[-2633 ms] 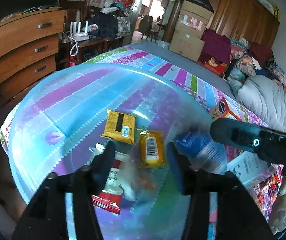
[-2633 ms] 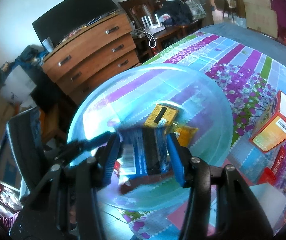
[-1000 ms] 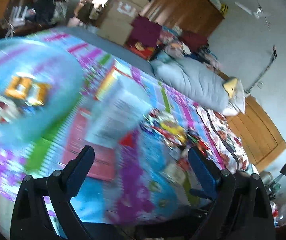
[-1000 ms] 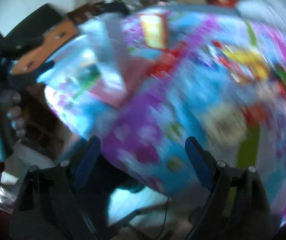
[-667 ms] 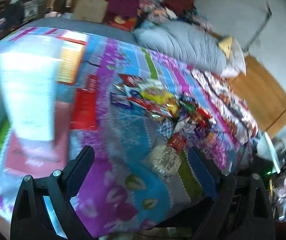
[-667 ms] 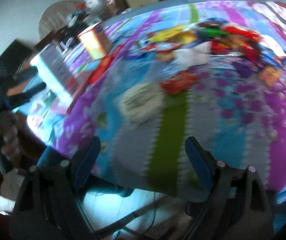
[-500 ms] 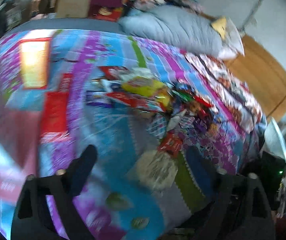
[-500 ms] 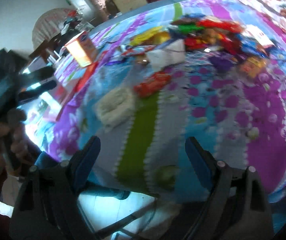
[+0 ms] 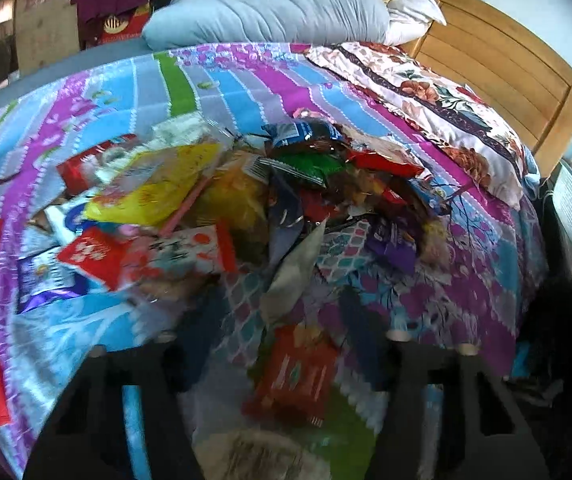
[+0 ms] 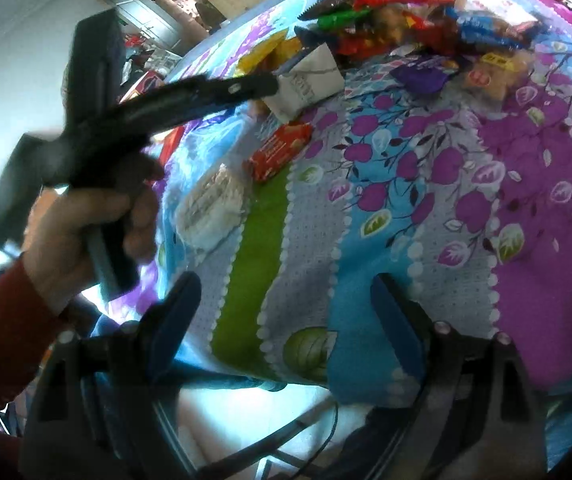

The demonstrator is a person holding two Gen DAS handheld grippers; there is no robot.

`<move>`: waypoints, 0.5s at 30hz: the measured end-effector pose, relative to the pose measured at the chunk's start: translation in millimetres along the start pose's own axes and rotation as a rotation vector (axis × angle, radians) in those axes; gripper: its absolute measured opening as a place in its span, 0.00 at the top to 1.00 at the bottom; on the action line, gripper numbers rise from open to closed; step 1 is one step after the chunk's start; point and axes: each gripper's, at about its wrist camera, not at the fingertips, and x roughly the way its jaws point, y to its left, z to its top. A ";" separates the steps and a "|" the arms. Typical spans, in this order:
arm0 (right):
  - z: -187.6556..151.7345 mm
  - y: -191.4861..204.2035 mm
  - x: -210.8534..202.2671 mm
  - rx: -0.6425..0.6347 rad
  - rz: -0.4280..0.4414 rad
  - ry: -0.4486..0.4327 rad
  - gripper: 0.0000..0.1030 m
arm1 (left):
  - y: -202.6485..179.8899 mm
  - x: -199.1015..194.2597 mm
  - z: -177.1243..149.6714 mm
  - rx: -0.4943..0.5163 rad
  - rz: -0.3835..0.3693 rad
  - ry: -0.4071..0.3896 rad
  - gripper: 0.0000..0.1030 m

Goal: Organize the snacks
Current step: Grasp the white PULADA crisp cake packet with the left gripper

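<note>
A heap of snack packets (image 9: 293, 184) lies on the striped bedsheet (image 9: 465, 280); the right wrist view has this heap (image 10: 405, 12) at the top. A red packet (image 9: 293, 376) lies apart at the heap's near side, with a pale packet (image 9: 254, 456) below it. My left gripper (image 9: 282, 320) hovers over the red packet, jaws closing, blurred, pads not touching it. From the right wrist, the left gripper (image 10: 262, 86) hangs above the red packet (image 10: 280, 152) and the pale packet (image 10: 214, 204). My right gripper (image 10: 286, 320) stands open over bare sheet, holding nothing.
A grey folded quilt (image 9: 270, 8) and a wooden headboard (image 9: 497, 64) lie beyond the heap. A white pouch (image 10: 309, 80) sits by the left gripper's tip. A hand in a red sleeve (image 10: 78, 232) holds the left gripper. The bed's edge (image 10: 325, 376) runs just before the right fingers.
Both views swung away from the blue basin to the snack heap. The right gripper no longer holds the blue packet. The left jaws have narrowed, and the left gripper dropped toward the red packet.
</note>
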 end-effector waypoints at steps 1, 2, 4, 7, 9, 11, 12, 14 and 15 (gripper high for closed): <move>-0.1 0.1 0.5 0.002 0.000 0.000 0.15 | -2.2 8.6 1.0 -0.002 -0.005 0.019 0.58; -0.6 -1.0 0.2 0.005 0.000 0.001 0.15 | -4.2 16.8 1.1 -0.002 -0.005 0.040 0.60; -0.5 -1.7 0.7 0.010 -0.001 0.001 0.15 | -6.7 29.9 -0.5 -0.006 -0.008 0.069 0.70; -0.2 -3.0 0.8 0.017 -0.007 -0.004 0.15 | -4.5 32.0 0.3 -0.040 0.003 0.062 0.84; 1.3 -4.0 2.5 0.019 -0.011 -0.003 0.15 | -2.8 22.5 1.5 -0.054 -0.006 0.046 0.84; 3.2 -3.7 5.5 0.017 -0.015 0.000 0.16 | -3.0 6.3 0.7 -0.039 -0.003 0.024 0.84; 3.3 -3.4 6.1 0.013 -0.016 0.002 0.16 | -0.7 -4.7 -1.3 -0.039 -0.008 0.014 0.84; 3.6 -1.8 7.1 0.008 -0.018 0.002 0.16 | 12.9 -28.7 -11.3 -0.072 -0.012 -0.002 0.84; 3.5 -1.3 7.2 0.007 -0.019 0.002 0.16 | 24.3 -39.8 -18.9 -0.108 -0.012 -0.009 0.84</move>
